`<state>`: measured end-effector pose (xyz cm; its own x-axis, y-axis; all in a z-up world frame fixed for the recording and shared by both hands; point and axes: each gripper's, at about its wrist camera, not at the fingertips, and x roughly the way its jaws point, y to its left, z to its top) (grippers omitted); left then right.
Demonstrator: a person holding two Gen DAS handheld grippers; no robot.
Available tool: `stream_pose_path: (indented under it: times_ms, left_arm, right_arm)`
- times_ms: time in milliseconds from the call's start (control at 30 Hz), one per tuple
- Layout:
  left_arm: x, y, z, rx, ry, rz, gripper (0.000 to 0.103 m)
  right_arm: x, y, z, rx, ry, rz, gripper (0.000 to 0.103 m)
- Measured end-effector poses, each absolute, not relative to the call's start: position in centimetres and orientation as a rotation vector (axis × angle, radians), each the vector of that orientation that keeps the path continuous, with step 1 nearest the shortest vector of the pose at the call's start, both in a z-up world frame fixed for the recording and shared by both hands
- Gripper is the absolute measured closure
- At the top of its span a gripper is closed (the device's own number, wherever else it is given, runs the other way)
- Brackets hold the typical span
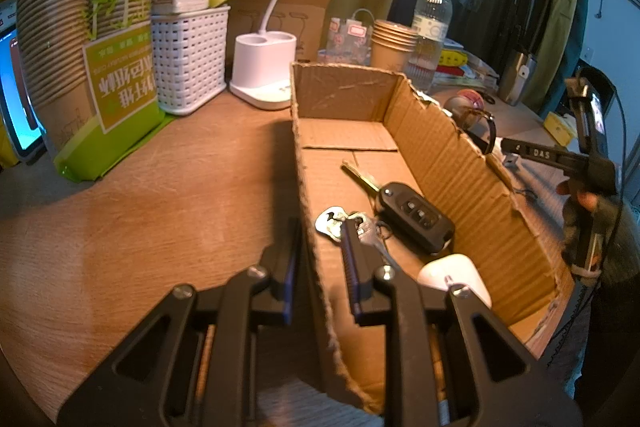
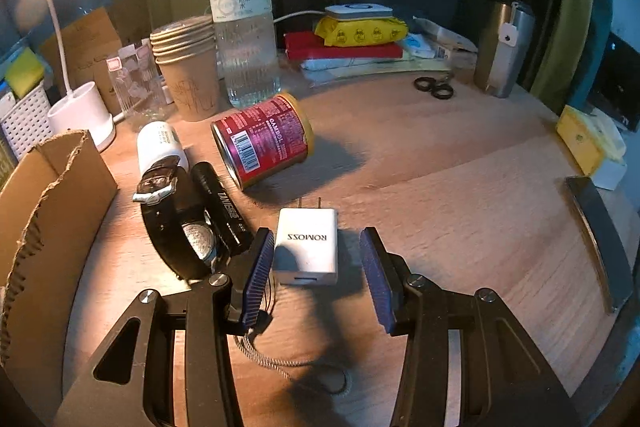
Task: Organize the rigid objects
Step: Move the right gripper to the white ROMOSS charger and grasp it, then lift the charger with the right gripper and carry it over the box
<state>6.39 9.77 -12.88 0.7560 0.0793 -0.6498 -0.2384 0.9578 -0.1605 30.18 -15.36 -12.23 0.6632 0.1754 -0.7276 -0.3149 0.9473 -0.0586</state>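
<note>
An open cardboard box (image 1: pixel 460 155) lies on the wooden desk, holding a black car key fob (image 1: pixel 416 215), a bunch of keys (image 1: pixel 360 227) and a rounded white object (image 1: pixel 452 271). My left gripper (image 1: pixel 320 267) straddles the box's left wall and is shut on it. On the desk to the right of the box (image 2: pixel 52 187), my right gripper (image 2: pixel 316 267) stands open around a white ROMOZZ charger (image 2: pixel 306 243); the right pad is clear of it. A black flashlight (image 2: pixel 222 207), a wristwatch (image 2: pixel 168 211), a small white bottle (image 2: pixel 158 143) and a red can (image 2: pixel 264 139) on its side lie nearby.
A water bottle (image 2: pixel 244 27), stacked paper cups (image 2: pixel 188 67), the lamp base (image 2: pixel 80 115), scissors (image 2: pixel 434 87) and a steel tumbler (image 2: pixel 506 47) line the back. A white basket (image 1: pixel 188 59) and a pack of cups (image 1: pixel 80 47) stand left of the box. A grey cord (image 2: pixel 280 363) trails under the right gripper.
</note>
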Motion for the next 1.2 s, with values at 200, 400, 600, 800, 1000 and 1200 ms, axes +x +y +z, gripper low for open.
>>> stream_pose_path:
  times_ms: [200, 400, 600, 800, 1000, 1200]
  left_arm:
    - [6.4, 9.8, -12.9, -0.242, 0.695, 0.174, 0.082]
    - [6.4, 9.8, -12.9, -0.242, 0.696, 0.174, 0.082]
    - [6.3, 9.7, -12.9, -0.242, 0.696, 0.174, 0.082]
    - [6.3, 9.7, -12.9, -0.242, 0.696, 0.174, 0.082]
    - [6.3, 9.6, -12.9, -0.241, 0.696, 0.174, 0.082]
    - [6.3, 9.6, -12.9, -0.241, 0.696, 0.174, 0.082]
  right_arm:
    - [31.3, -14.9, -12.7, -0.201, 0.830, 0.268, 0.056]
    - [32.4, -14.9, -13.5, -0.202, 0.891, 0.277, 0.056]
    - [32.1, -14.9, -13.2, -0.201, 0.866, 0.279, 0.066]
    - [31.0, -14.8, -12.4, -0.214, 0.804, 0.271, 0.066]
    - [29.3, -14.6, -10.9, -0.213, 0.749, 0.284, 0.066]
    - [26.8, -13.7, -7.9, -0.215, 0.668, 0.323, 0.066]
